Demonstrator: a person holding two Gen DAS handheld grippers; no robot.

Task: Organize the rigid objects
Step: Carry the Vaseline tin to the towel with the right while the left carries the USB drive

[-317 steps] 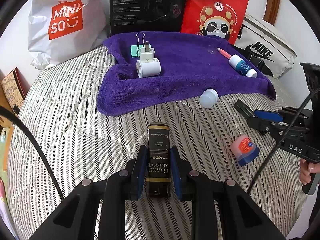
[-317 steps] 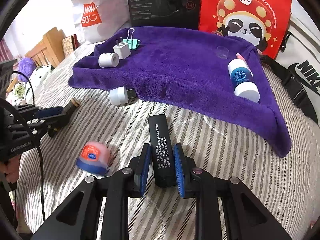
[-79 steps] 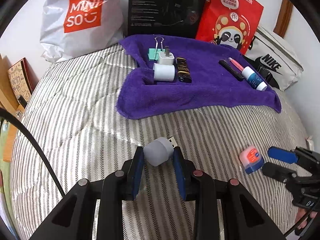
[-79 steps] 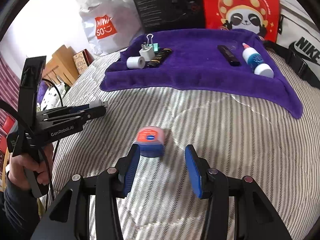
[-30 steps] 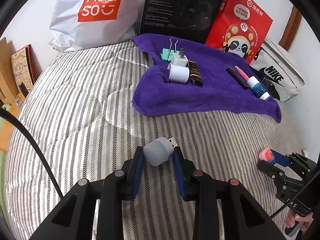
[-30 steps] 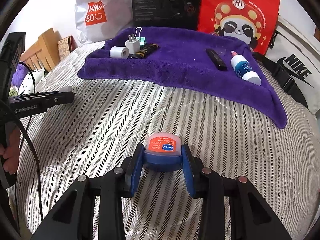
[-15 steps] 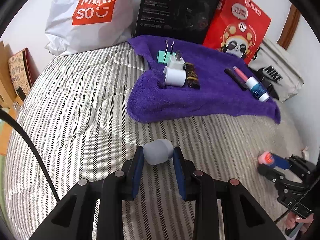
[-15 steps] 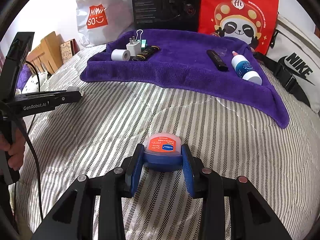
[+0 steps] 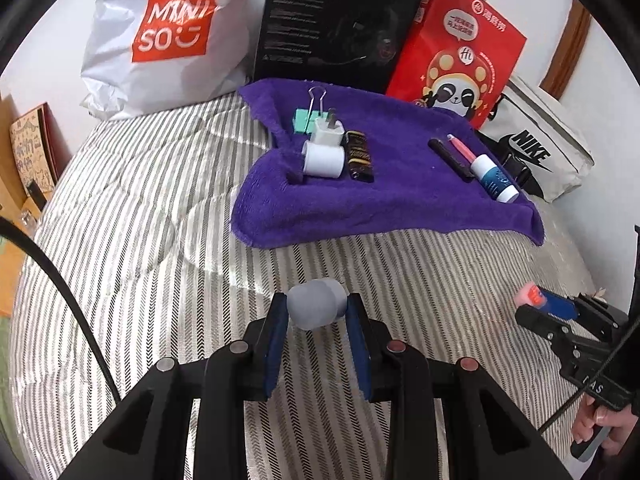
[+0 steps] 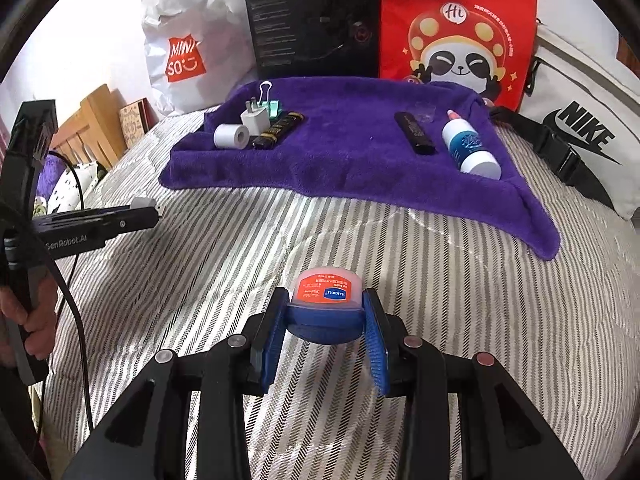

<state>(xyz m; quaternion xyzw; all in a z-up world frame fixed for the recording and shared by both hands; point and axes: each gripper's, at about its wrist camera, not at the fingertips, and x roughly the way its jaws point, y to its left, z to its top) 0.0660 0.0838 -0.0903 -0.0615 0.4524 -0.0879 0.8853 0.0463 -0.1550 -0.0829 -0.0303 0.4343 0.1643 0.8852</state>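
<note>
Balm jar (image 10: 326,306) between right hand-held gripper (image 10: 325,316) pads

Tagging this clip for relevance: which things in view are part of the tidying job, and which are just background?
Part of the job:
- white USB light in the left gripper
- balm jar in the right gripper
- purple towel
- binder clip, charger plug, white roll, black-gold lighter, black stick, glue bottle

Just lying about:
- Miniso bag
- black box
- red panda bag
- Nike bag
</note>
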